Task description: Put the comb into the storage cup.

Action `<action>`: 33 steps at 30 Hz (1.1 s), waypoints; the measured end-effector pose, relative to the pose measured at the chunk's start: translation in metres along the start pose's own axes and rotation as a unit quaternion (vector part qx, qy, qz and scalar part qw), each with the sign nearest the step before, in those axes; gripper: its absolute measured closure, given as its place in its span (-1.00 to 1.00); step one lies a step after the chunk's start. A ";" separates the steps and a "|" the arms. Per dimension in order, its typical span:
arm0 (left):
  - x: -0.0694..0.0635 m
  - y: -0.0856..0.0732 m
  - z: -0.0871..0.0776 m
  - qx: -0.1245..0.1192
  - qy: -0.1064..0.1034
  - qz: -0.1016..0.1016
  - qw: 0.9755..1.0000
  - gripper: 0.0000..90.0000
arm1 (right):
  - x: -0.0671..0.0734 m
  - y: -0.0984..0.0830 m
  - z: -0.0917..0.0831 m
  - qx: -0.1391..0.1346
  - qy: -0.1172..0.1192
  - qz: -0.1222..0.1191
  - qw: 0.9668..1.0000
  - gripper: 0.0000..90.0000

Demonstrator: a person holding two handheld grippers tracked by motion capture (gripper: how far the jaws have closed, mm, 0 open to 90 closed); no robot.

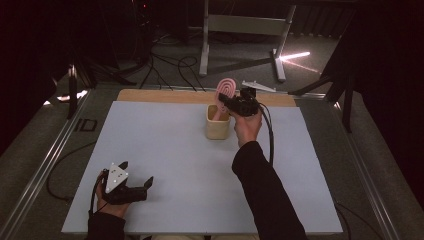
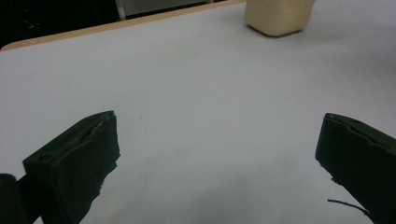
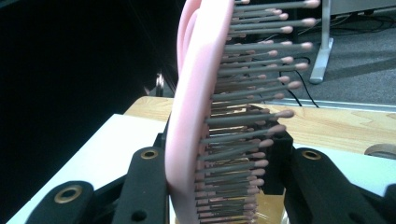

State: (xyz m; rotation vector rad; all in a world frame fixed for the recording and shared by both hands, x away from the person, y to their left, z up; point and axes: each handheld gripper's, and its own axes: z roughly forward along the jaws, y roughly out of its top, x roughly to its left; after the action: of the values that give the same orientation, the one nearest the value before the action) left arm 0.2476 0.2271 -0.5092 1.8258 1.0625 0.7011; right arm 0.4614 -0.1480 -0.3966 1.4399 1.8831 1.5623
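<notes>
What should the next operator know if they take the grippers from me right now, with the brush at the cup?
Right gripper: shut on the pink hairbrush, held upright over the beige cup at the far middle of the table; the brush's lower end appears to sit inside the cup.
Left gripper: open, nothing between its jaws, resting near the front left corner.
Done: brush gripped and brought to the cup.
Left: probably lower it fully, release, then withdraw. Whether it touches the cup's bottom cannot be seen.
</notes>
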 end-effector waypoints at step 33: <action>0.000 0.000 0.001 0.002 0.001 0.001 1.000 -1.00 | 0.000 -0.010 0.009 0.014 0.000 0.002 1.000 0.39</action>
State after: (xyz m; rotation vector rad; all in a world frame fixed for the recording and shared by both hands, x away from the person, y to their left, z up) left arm 0.2482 0.2271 -0.5098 1.8299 1.0638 0.7018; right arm 0.4633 -0.1418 -0.4081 1.4561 1.9099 1.5449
